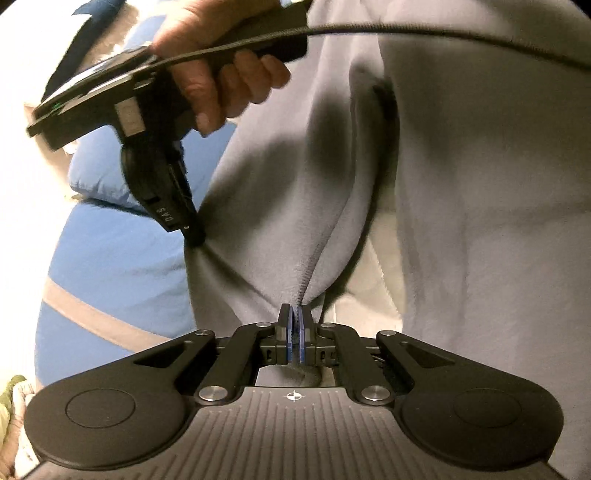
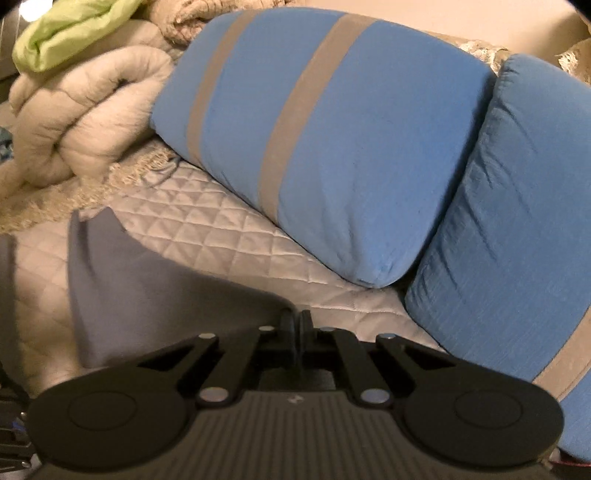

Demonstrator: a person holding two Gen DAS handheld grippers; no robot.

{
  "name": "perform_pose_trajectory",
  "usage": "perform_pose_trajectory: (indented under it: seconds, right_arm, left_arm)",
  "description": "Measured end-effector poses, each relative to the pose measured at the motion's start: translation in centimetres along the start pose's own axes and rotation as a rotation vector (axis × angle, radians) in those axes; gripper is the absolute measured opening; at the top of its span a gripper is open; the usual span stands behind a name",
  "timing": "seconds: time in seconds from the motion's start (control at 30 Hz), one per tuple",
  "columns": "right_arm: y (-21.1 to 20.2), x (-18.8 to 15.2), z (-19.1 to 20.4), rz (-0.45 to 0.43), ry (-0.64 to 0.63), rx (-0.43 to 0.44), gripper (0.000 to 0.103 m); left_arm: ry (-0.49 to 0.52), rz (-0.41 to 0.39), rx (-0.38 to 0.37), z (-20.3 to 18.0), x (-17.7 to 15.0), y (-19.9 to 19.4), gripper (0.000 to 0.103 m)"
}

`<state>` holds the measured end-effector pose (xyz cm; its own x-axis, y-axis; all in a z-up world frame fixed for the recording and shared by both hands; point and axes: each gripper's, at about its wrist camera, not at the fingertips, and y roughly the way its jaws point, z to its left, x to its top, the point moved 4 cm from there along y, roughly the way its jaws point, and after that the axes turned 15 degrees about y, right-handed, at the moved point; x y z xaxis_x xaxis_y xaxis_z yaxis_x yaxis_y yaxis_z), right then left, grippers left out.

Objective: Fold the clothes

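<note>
Now I have the left gripper (image 1: 294, 314) clamped on a seam of the grey garment (image 1: 461, 184); the right gripper (image 1: 195, 236) pinches its edge.

A pale quilted bed cover (image 2: 207, 236), stitched in small diamonds, spreads across the lower middle of the right wrist view. On it, toward the back, lies a blue pillow (image 2: 325, 147) crossed by two grey bands. Just right of that pillow, touching it, a second blue pillow (image 2: 509, 229) leans; it has a grey band near its lower end. Left of the striped pillow a cream padded comforter (image 2: 74, 122) is bunched in thick folds, with a lime-green cloth (image 2: 70, 33) heaped on top of it. A fringed beige throw (image 2: 66, 199) edges the quilt below the comforter. Behind the pillows, a plain cream wall (image 2: 480, 22) shows under warm, dim light.
</note>
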<state>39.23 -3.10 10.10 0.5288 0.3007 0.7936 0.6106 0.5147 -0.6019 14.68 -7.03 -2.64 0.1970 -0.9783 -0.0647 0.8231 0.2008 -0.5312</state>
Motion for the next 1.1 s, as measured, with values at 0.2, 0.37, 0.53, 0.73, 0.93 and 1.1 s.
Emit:
perform_pose_trajectory:
  seconds: [0.2, 0.37, 0.53, 0.73, 0.93, 1.1]
  right_arm:
    - [2.0, -1.0, 0.3, 0.059, -0.007, -0.058, 0.031]
    - [-0.9, -1.6, -0.8, 0.05, -0.034, -0.143, 0.067]
    - [-6.2, -4.1, -2.5, 0.104, -0.075, -0.132, 0.069]
    - [-10.9, -8.8, -3.2, 0.177, -0.071, -0.067, 0.065]
    - [-12.9, -12.1, -2.3, 0.23, -0.092, -0.022, 0.049]
    - [-12.2, -13.0, -1.9, 0.24, -0.091, -0.039, 0.041]
  left_arm:
    - [0.011, 0.014, -0.052, -0.7, -0.6, 0.6, 0.003]
    - [0.013, 0.013, -0.08, -1.5, -1.2, 0.0, 0.003]
    - [0.009, 0.021, -0.066, -1.4, -1.8, -0.1, 0.003]
    - [-0.016, 0.035, -0.05, -1.3, -0.6, -0.4, 0.003]
    - [-0.019, 0.051, -0.042, -1.3, -0.4, 0.3, 0.003]
    - [-0.015, 0.062, -0.046, -0.4, -0.4, 0.6, 0.003]
